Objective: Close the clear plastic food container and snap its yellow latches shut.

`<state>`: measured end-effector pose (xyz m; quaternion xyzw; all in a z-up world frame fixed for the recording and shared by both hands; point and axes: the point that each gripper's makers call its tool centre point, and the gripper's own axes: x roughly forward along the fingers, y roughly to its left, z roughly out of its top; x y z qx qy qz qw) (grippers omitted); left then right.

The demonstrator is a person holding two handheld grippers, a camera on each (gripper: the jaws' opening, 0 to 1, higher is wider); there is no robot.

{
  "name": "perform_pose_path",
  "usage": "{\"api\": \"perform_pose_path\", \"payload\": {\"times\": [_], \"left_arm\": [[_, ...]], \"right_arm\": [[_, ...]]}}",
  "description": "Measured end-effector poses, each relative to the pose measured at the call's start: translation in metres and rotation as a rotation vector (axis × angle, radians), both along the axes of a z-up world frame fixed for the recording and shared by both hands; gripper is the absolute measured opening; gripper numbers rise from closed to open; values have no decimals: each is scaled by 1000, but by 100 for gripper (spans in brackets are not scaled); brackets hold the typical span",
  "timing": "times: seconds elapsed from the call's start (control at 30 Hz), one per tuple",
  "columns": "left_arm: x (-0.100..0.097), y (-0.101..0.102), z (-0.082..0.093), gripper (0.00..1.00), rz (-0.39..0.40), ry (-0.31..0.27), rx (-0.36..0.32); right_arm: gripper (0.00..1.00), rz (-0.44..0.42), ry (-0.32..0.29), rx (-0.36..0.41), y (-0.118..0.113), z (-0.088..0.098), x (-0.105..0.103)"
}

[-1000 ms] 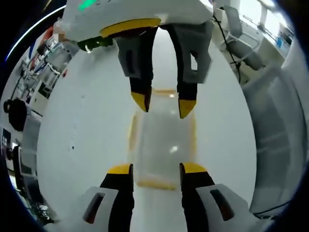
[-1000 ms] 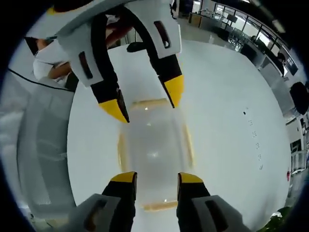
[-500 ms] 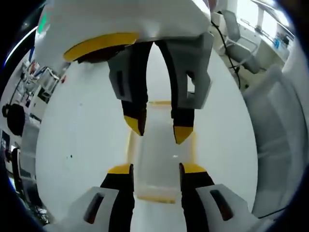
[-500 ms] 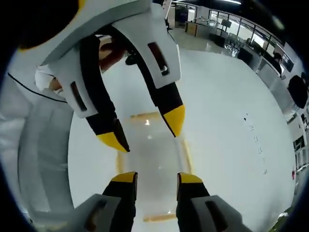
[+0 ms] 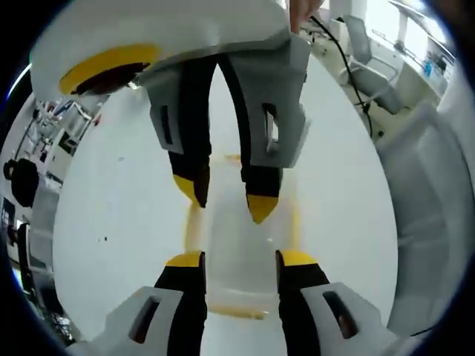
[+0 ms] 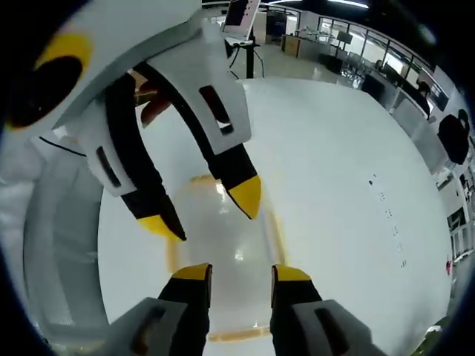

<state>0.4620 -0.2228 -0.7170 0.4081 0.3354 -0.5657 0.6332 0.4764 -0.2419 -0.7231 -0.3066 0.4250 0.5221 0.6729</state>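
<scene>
While both grippers hang over the white table [image 5: 104,193], we judge the lid already down on the clear plastic food container [image 5: 241,259], which lies flat between them. Our left gripper [image 5: 241,261] and right gripper [image 6: 233,273] hover with jaws parted, grasping nothing. Next, each must come down onto a yellow latch [image 5: 236,311] at the rim and press it shut. No writing is legible.

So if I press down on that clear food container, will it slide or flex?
The clear container looks empty and thin-walled, so probably light and somewhat flexible. It sits on a smooth white table, so it may skid unless both sides are steadied.
</scene>
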Motion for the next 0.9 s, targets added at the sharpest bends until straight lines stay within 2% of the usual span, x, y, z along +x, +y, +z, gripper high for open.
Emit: {"api": "perform_pose_path", "payload": {"times": [0.47,0.7,0.8,0.9], "left_arm": [[-14,6,-1,38,-24,-6,4],[-23,3,-3,42,-32,-6,4],[-24,4,-4,43,-54,-30,17],[-24,2,-4,44,-44,-33,7]], "right_arm": [[30,16,-29,-9,1,5,18],[32,26,-19,-23,2,2,21],[32,25,-11,-25,2,1,23],[33,32,-6,-36,2,-1,22]]}}
